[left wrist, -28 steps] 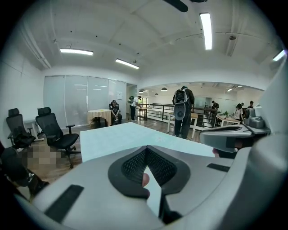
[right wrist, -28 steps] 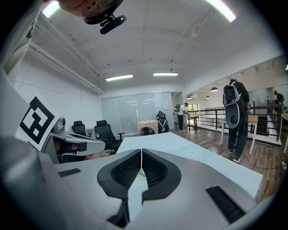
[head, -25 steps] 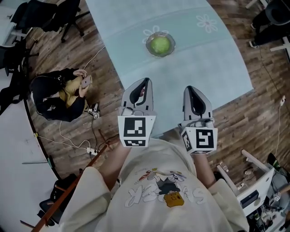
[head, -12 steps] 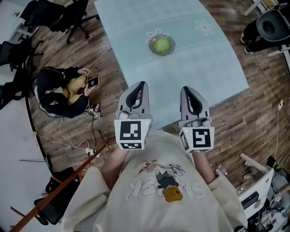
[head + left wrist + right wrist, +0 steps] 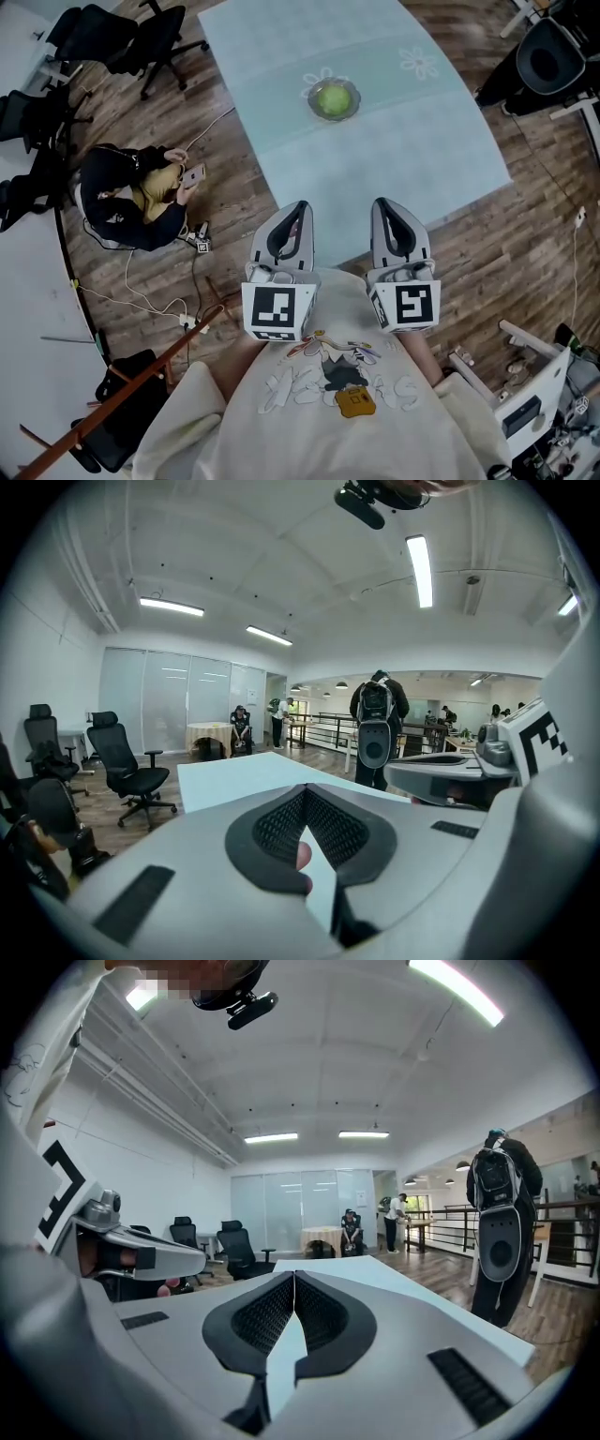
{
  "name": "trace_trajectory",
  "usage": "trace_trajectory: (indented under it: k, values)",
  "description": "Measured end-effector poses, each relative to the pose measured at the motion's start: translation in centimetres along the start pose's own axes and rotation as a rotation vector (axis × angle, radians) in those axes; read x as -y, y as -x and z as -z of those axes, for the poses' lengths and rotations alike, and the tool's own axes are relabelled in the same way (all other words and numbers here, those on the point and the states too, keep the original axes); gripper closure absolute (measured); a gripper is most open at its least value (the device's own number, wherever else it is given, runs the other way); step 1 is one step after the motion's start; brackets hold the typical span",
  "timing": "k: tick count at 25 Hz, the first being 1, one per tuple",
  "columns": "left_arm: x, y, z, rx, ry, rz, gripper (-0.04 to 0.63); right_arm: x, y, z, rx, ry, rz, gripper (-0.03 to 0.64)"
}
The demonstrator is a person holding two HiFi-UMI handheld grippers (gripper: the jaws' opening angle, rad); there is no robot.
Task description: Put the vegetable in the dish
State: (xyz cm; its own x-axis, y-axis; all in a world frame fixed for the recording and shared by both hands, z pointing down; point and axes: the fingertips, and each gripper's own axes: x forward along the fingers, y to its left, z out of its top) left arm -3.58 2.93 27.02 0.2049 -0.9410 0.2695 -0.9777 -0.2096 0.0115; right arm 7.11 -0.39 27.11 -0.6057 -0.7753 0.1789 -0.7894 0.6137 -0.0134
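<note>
Green and round, the vegetable [image 5: 334, 97] already sits inside the glass dish [image 5: 356, 103], far up the pale blue table [image 5: 403, 159] from where I stand. My left gripper [image 5: 301, 206] and right gripper [image 5: 382, 202] hang side by side close to my chest, over the table's near edge, both well apart from the dish. It lies straight ahead, roughly between the lines the two grippers point along and a little nearer the left one's. Being round, the vegetable has no long axis to line up with. Both grippers have their pads pressed together, and neither holds the vegetable. A small pinkish patch shows in the hollow behind the left pads; I cannot tell what it is. I judge the task done.
</note>
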Motion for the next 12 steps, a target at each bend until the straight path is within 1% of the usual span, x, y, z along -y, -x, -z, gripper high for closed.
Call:
trace_trajectory:
  k: [2,5,9,12]
  values:
    - [0.9,0.8,0.1,-0.007,0.012,0.014,0.589,-0.1,0.4,-0.1,-0.002,-0.014,0.006,0.594]
    - [1.8,1.3,0.8,-0.008,0.000,0.040,0.589,-0.2,1.1,-0.3,0.006,-0.033,0.014,0.594]
    - [1.8,1.3,0.7,-0.001,0.002,0.030,0.589,-0.1,1.4,-0.1,0.006,-0.047,0.019,0.594]
    - [1.8,1.3,0.6,0.006,-0.002,0.020,0.589,-0.5,1.7,-0.1,0.008,-0.036,0.004,0.594]
